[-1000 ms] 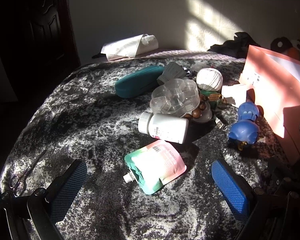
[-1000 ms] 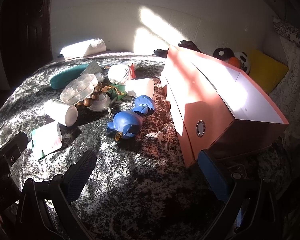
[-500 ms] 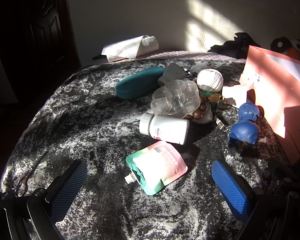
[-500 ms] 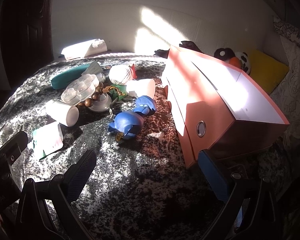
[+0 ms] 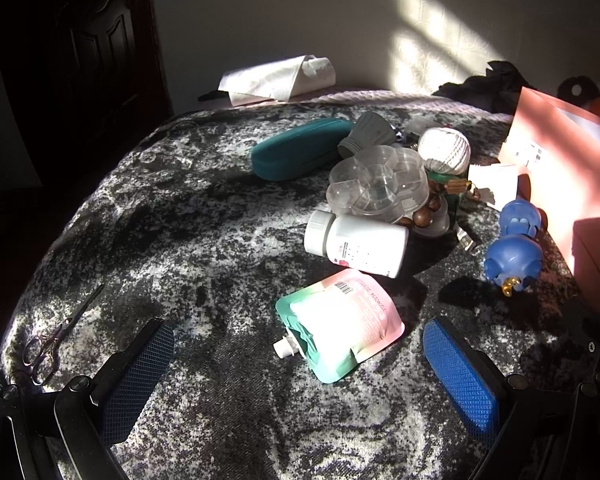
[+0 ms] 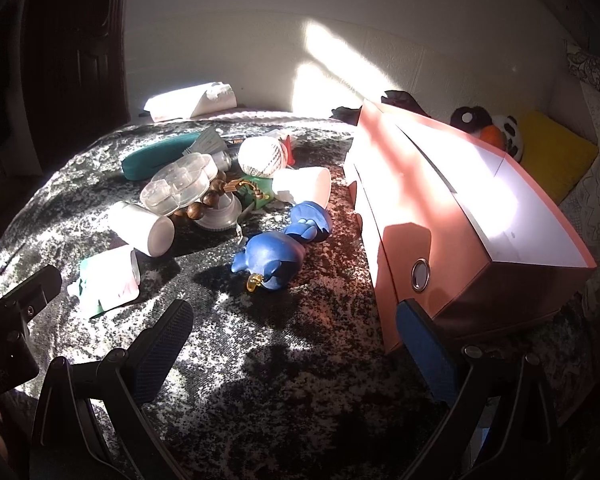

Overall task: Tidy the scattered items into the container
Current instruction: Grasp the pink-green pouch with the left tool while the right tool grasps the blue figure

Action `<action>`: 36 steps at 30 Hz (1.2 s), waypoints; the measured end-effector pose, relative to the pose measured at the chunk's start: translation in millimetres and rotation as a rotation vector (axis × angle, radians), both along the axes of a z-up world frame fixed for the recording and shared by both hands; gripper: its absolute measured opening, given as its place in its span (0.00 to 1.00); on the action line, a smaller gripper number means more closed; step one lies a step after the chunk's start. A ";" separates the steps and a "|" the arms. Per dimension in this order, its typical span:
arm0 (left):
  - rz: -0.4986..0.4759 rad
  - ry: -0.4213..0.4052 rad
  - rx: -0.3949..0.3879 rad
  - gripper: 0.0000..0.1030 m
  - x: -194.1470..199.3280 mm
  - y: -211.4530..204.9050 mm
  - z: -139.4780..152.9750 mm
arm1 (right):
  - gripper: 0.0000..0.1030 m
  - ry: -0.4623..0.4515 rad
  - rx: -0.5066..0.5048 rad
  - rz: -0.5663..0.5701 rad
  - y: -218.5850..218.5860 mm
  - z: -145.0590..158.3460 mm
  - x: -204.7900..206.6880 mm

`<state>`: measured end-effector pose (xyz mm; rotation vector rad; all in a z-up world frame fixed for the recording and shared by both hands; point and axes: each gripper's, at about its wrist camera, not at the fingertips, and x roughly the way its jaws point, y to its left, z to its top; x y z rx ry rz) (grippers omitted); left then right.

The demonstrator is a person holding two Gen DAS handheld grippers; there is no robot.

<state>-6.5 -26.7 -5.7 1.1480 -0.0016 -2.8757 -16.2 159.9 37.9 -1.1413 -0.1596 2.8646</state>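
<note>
Both tongs spread & empty: your left tongs [image 5: 296, 364] sit nearest the pouch [image 5: 340, 324], soft, light, slippery, so pinch its flat edge, not the spout, w/ right tongs [image 6: 296, 348] free for the box [image 6: 460, 216].

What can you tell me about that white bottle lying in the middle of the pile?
The white bottle looks like an opaque plastic pill container with a ribbed white screw cap, shut, and a printed label with small text and a pink mark. It lies on its side on the mottled black-and-white cloth, cap pointing left in the left wrist view. Its upper side sits against the clear compartment box and wooden beads. The pink-and-green spout pouch lies just in front. Neither tool touches it.
</note>
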 end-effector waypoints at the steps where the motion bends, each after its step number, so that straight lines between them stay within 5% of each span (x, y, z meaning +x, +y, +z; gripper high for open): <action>1: -0.001 -0.011 0.003 1.00 -1.2 -1.9 -4.2 | 0.99 -0.005 -0.011 0.018 2.7 0.3 -5.3; 8: -0.046 -0.097 0.046 1.00 -14.9 3.0 -36.3 | 1.00 -0.110 -0.065 0.034 20.3 -17.7 -52.4; 17: -0.004 -0.183 0.020 1.00 -50.9 15.6 -70.1 | 1.00 -0.175 0.065 0.105 -7.6 -44.8 -80.1; 19: 0.005 -0.201 0.026 1.00 -59.8 14.4 -77.8 | 0.78 -0.195 0.013 0.115 -13.6 -48.8 -86.7; 27: 0.026 -0.150 0.023 1.00 -72.1 16.1 -80.8 | 0.84 -0.185 0.028 -0.015 -27.3 -59.6 -116.8; 30: -0.001 -0.136 0.044 0.87 -72.9 13.7 -77.7 | 0.88 -0.231 -0.075 -0.083 -9.9 -70.4 -136.3; 31: -0.013 -0.125 0.043 0.83 -72.8 13.3 -75.7 | 0.72 -0.249 -0.130 -0.091 -3.3 -74.9 -141.9; 33: -0.017 -0.119 0.082 0.76 -72.3 6.8 -71.8 | 0.55 -0.254 -0.202 -0.094 5.7 -77.9 -149.5; 36: -0.022 -0.105 0.142 0.65 -69.3 -2.1 -63.3 | 0.55 -0.256 -0.266 -0.025 0.5 -69.7 -146.3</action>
